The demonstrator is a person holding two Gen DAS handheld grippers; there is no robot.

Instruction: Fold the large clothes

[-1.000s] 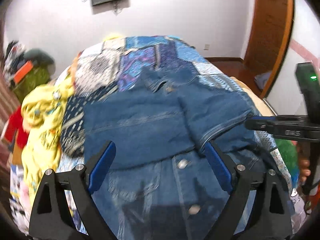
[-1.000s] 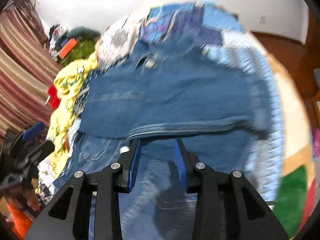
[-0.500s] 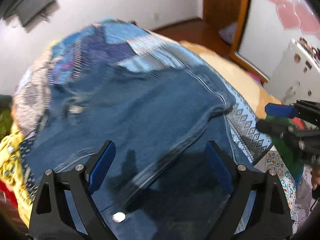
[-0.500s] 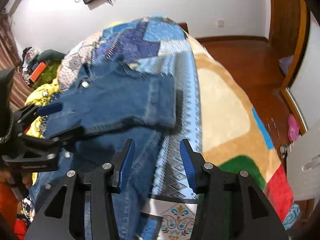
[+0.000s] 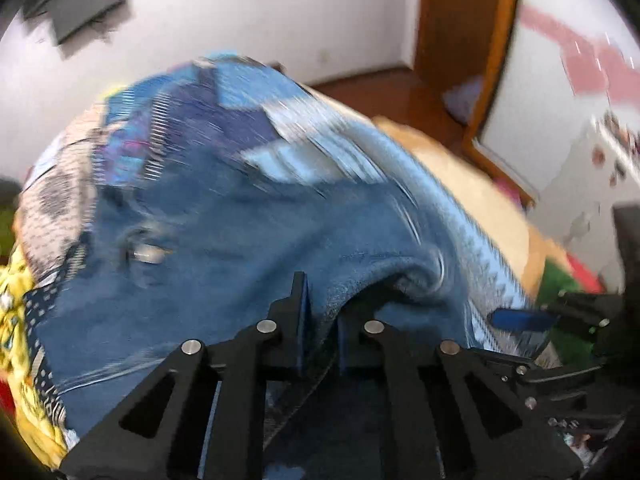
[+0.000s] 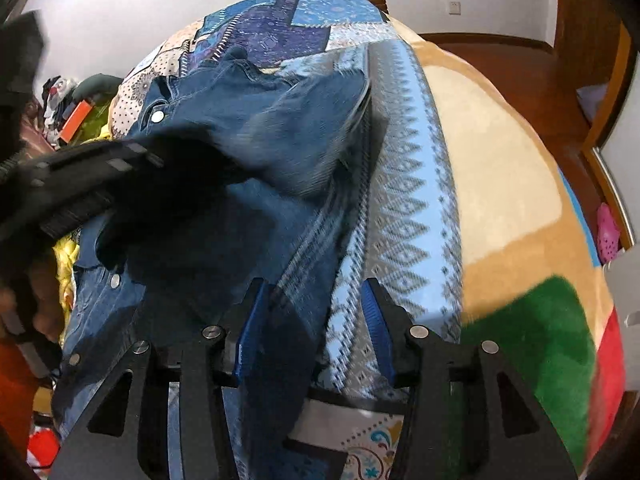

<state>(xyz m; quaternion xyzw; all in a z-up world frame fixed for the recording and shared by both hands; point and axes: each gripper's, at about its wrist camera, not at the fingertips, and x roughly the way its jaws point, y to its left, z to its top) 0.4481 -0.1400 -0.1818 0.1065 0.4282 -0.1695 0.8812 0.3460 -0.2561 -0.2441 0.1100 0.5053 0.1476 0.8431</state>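
Denim jacket (image 6: 248, 128): spread on the bed over the patchwork bedspread (image 6: 304, 24), collar toward the far wall, metal snap buttons showing; one sleeve folded across the body, its cuff end near the bedspread's right edge.
Left gripper (image 5: 320, 320): jaws brought together, clamped on a fold of the jacket's denim — the cloth rises in a ridge between the blue pads and runs down between the black fingers.
Right gripper (image 6: 308, 320): jaws apart, about halfway; the jacket's dark lower edge and the zigzag-patterned blue border of the bedspread lie between the pads, which do not press on them.
Grippers together: in the right wrist view the left gripper comes in from the left, blurred, over the jacket's middle; in the left wrist view the right gripper's blue pad shows at the right edge.
Bed beyond the bedspread: a tan blanket (image 6: 500, 152) with green and red patches.
Left of the jacket: yellow patterned cloth (image 5: 20, 300), bunched up.
Room: white wall, wooden floor — a wooden door frame (image 5: 472, 40) on the right.
Picture quality: left wrist view smeared by motion.
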